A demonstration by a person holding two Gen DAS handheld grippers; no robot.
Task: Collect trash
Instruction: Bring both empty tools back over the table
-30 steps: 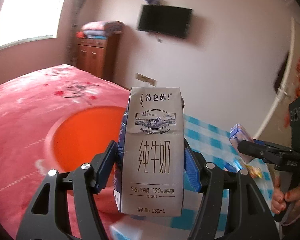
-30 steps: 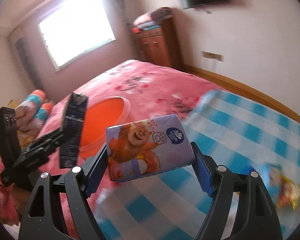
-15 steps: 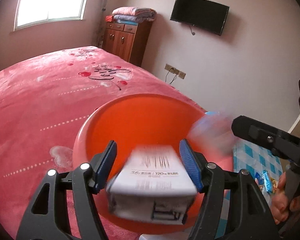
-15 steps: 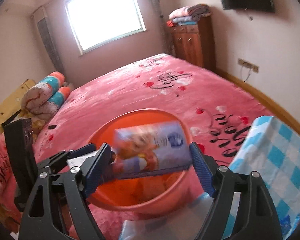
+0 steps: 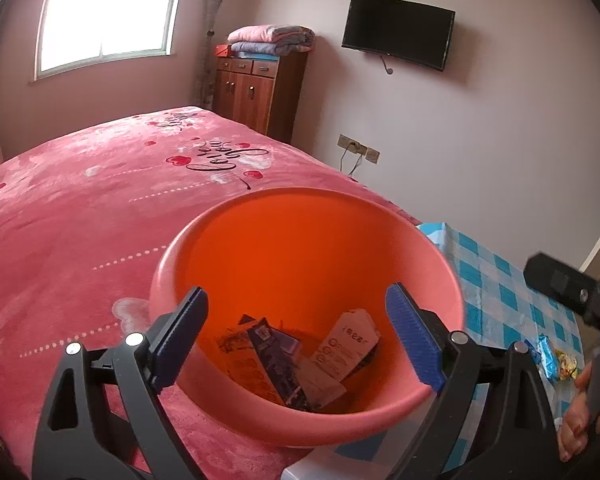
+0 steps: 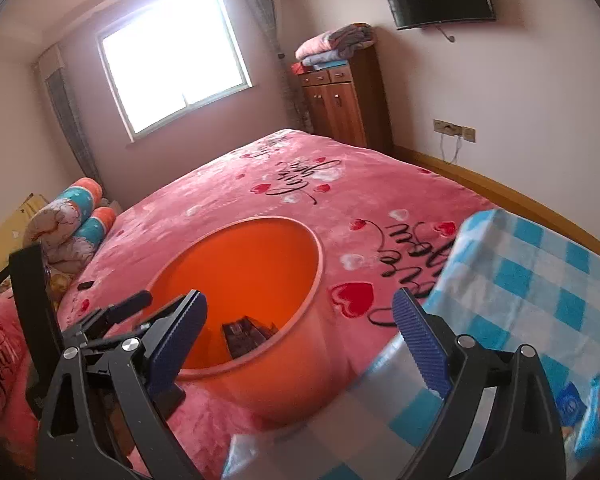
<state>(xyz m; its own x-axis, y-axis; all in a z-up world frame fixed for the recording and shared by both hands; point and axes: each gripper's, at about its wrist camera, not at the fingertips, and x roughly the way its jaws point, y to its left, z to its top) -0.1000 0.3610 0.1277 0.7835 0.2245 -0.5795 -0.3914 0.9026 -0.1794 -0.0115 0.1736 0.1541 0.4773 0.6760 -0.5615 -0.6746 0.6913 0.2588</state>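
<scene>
- Over the orange basin (image 5: 308, 240) on the bed (image 5: 80, 208), my left tongs (image 5: 296, 336) hang spread and empty; right tongs (image 6: 300, 336) likewise released.
- Cartons (image 5: 300, 356) lie at the basin's bottom.
- Snack wrappers (image 5: 552, 360) wait on the checked tabletop (image 6: 540, 280); I judge a low, square approach best, pinching a flat edge.

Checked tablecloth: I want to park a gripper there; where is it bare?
The checked tablecloth is bare along its edge nearest the bed. Snack wrappers crowd its near right corner. The orange bin already holds cartons.
</scene>
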